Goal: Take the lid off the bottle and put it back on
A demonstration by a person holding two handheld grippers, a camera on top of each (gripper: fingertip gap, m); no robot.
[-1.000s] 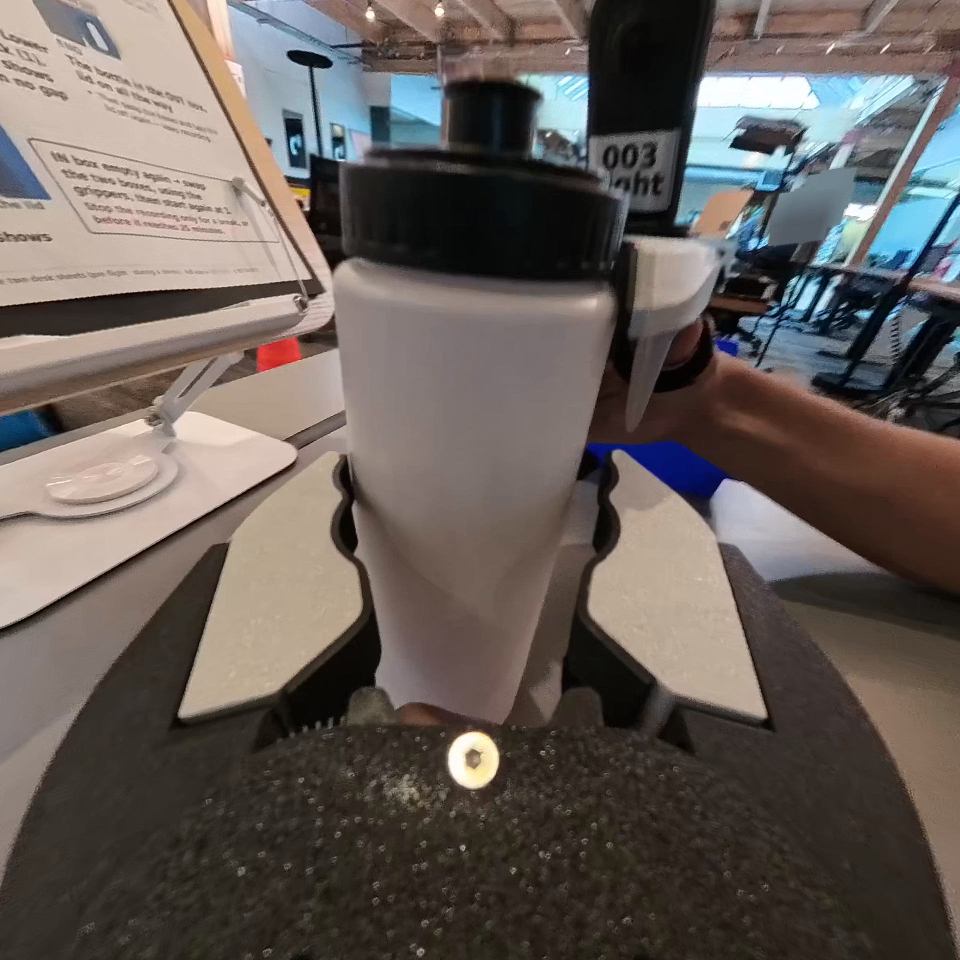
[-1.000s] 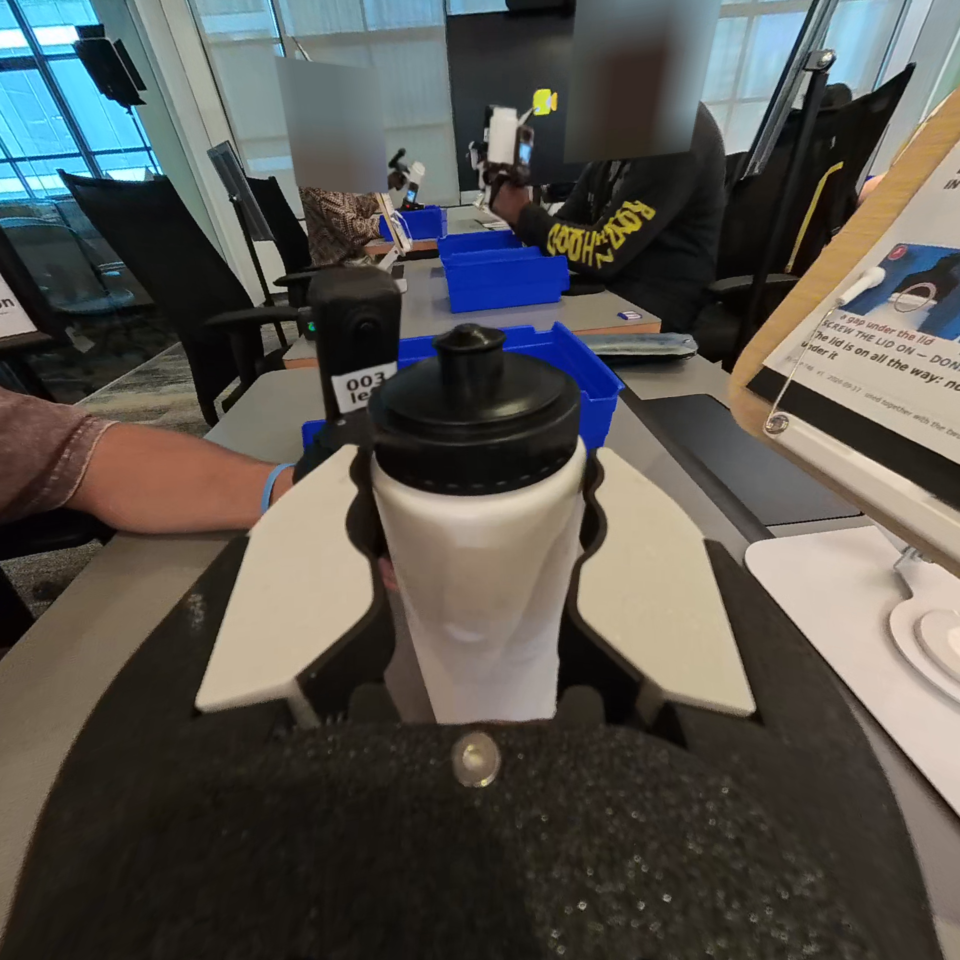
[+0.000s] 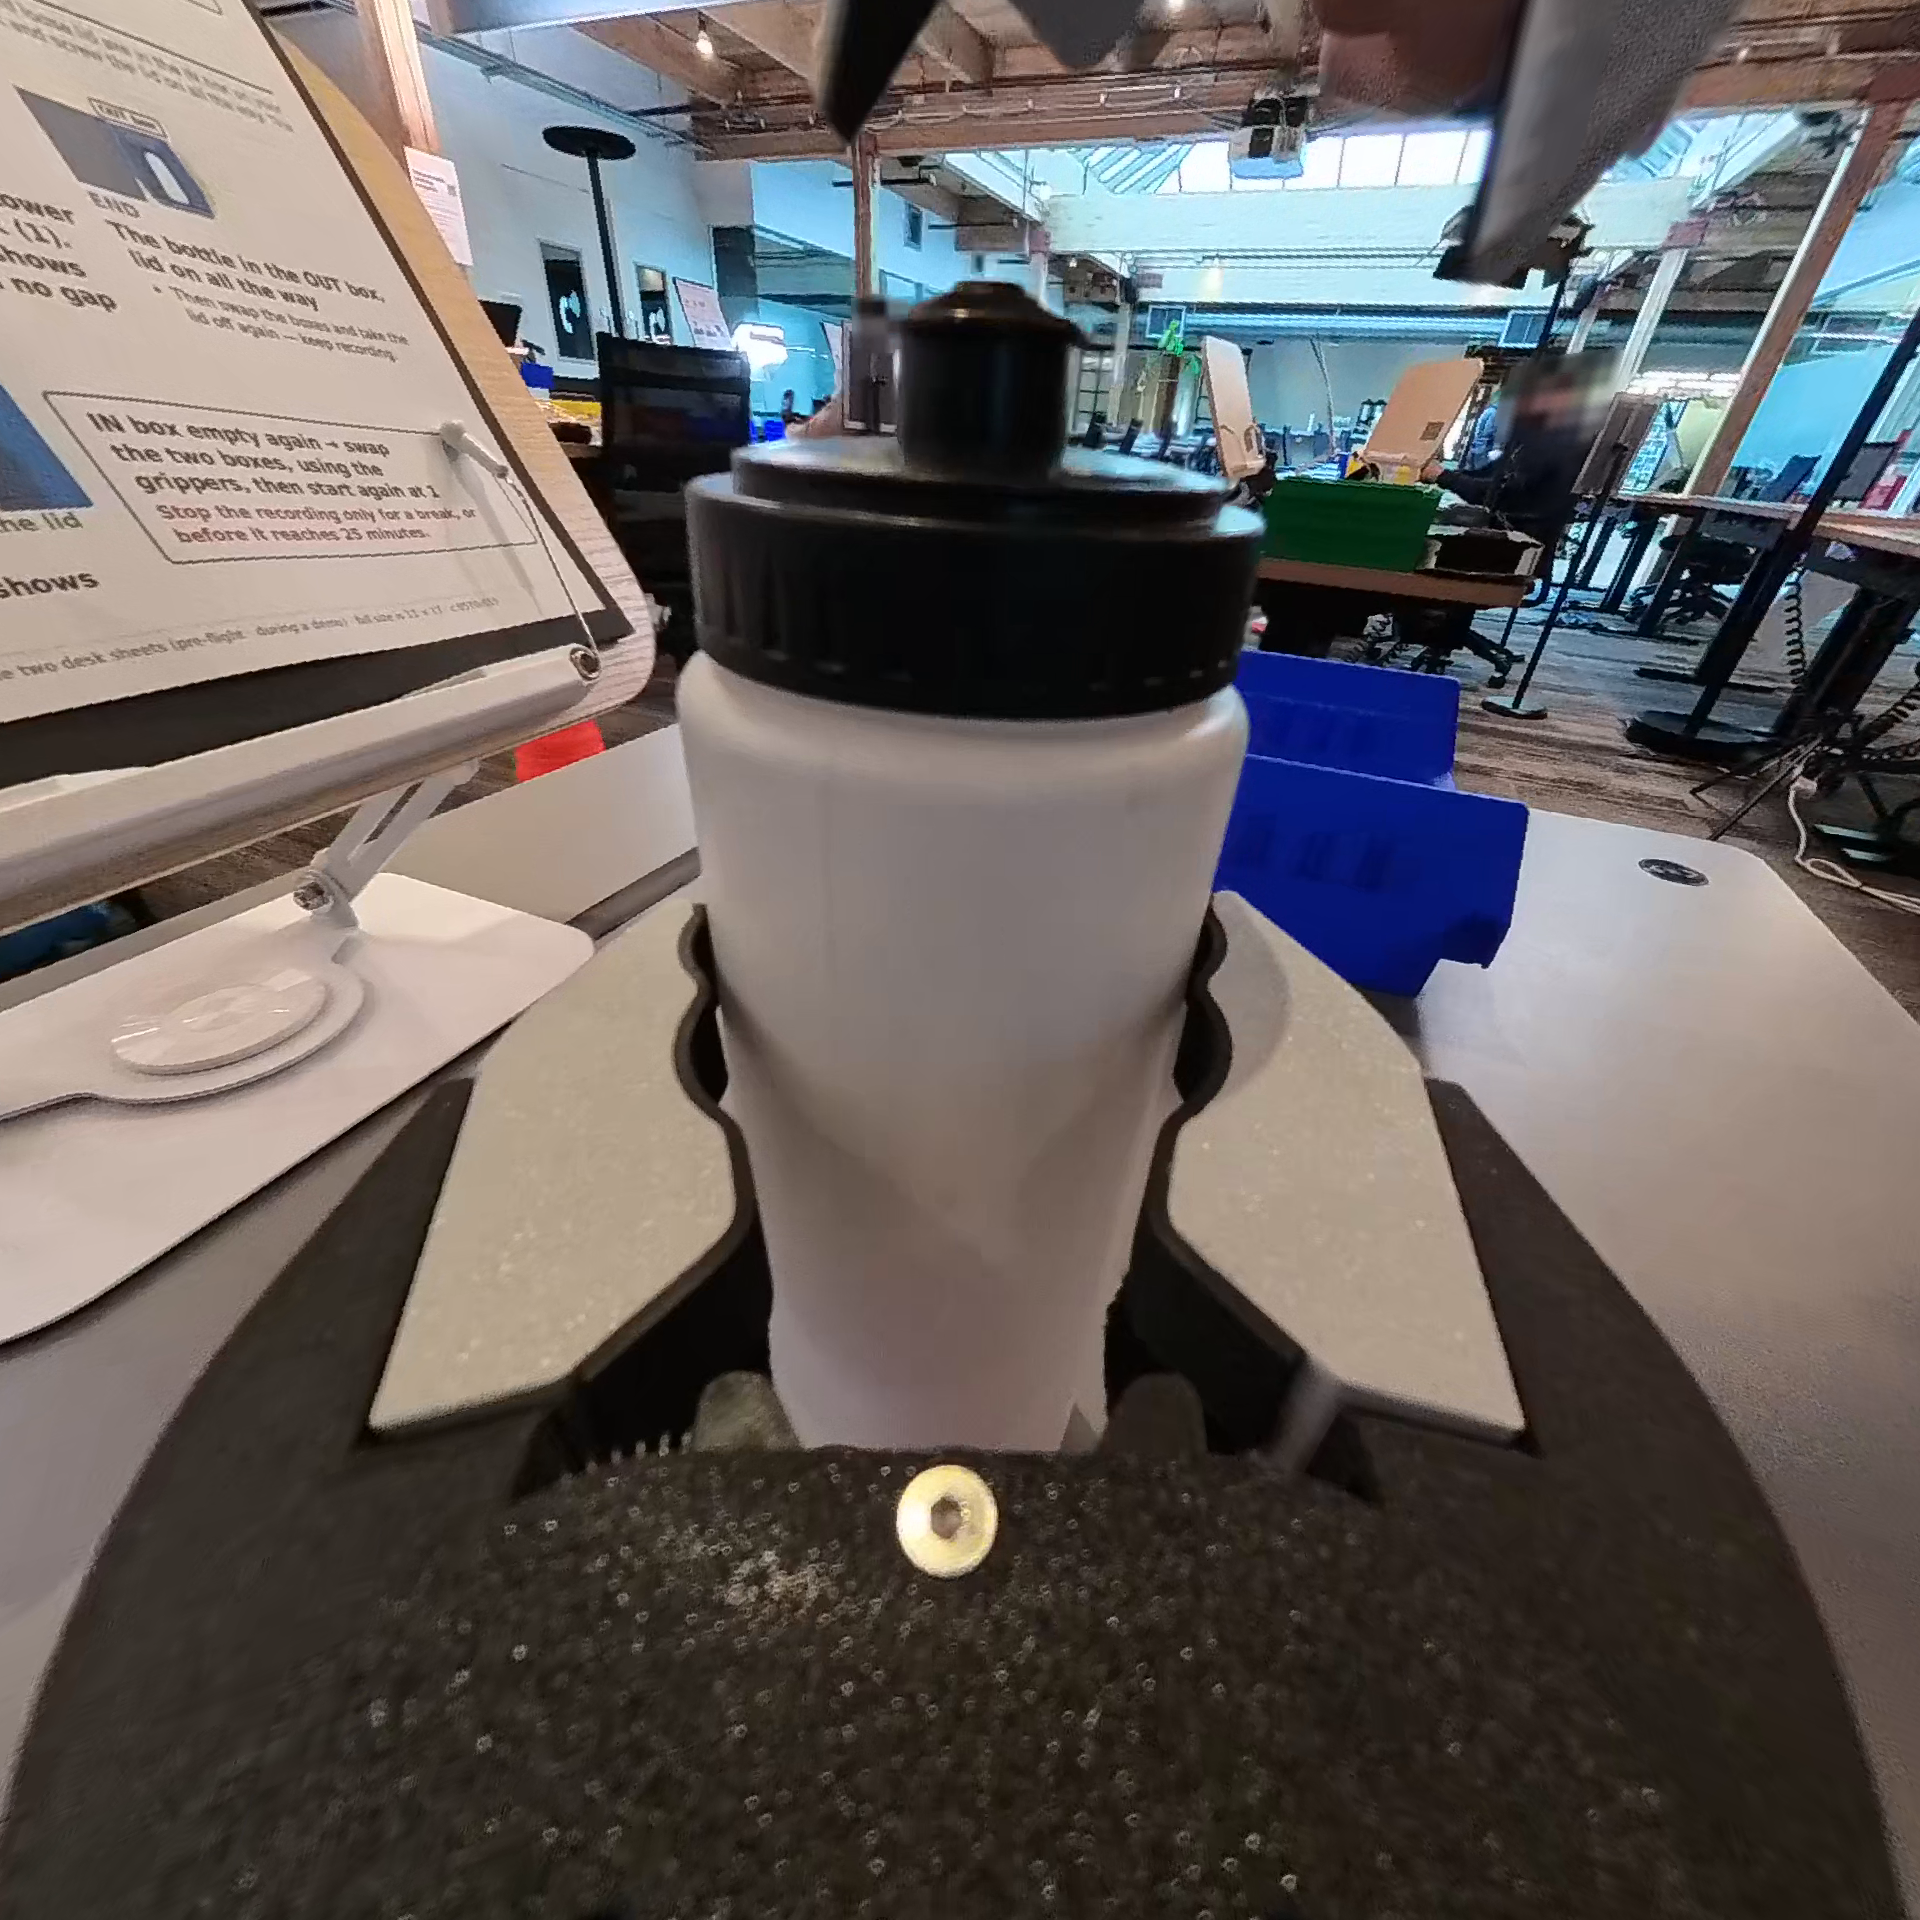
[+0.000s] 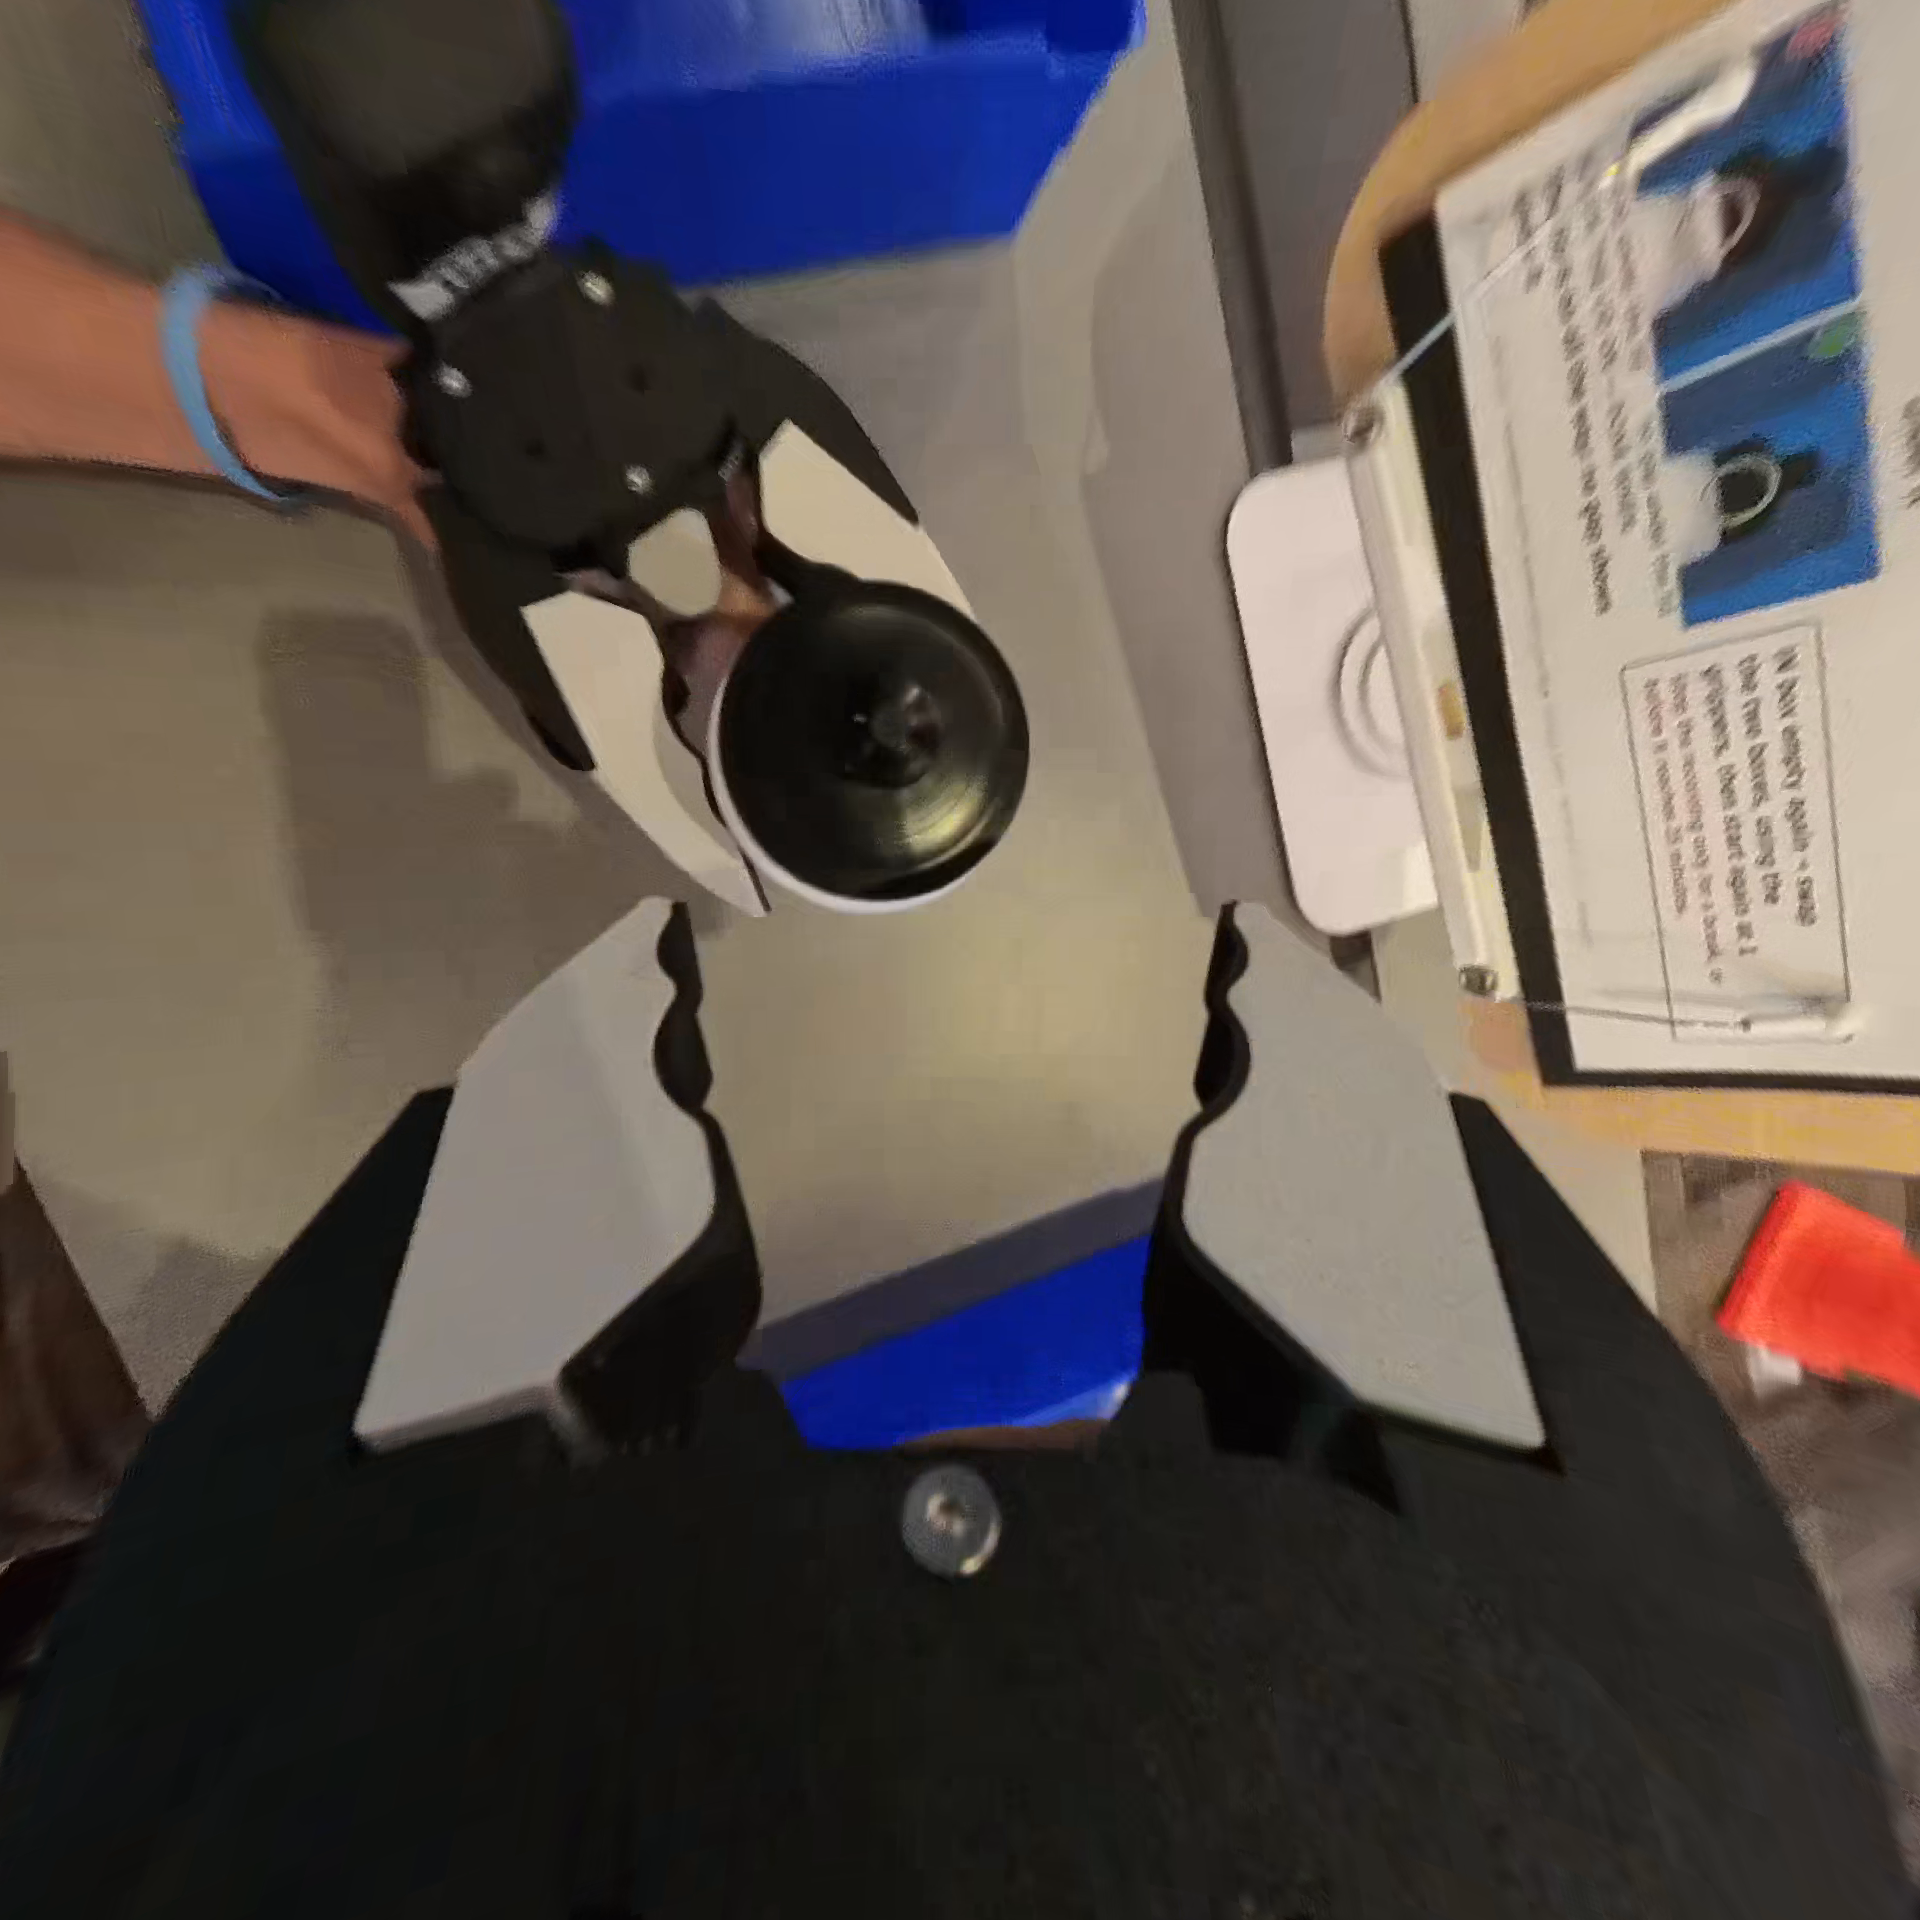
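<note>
**Lid seated on bottle; which stage of the task this is cannot be settled**

Left gripper point(image 3: 956, 1039): clenched on the white bottle point(image 3: 966, 987). Both pads point(image 3: 582, 1174) bear against the lower body of the bottle, one on each side, with no gap visible at either contact. The bottle stands upright in this grasp, above the grey table point(image 3: 1683, 1091).

Right gripper point(image 4: 951, 997): released. Its fingers stand wide apart with only bare table between them. It is positioned above the bottle, pointing down, with the bottle top just beyond its fingertips. In the left wrist view its underside shows at the top edge, blurred.

Lid point(image 3: 971, 582): black, with a pull spout, sitting on the bottle neck. No gap shows between its skirt and the bottle shoulder. From above, the lid point(image 4: 873, 743) appears centred on the white rim.

Surroundings: a blue bin point(image 3: 1361, 821) lies just behind the bottle; an instruction sheet on a stand point(image 3: 260, 395) is to the left.

Assessment: the bottle is secured and the lid is on. Whether the lid awaits removal or has already been replaced cannot be told from this position. If removal is pending, the right gripper must descend around the lid, close and unscrew.
</note>
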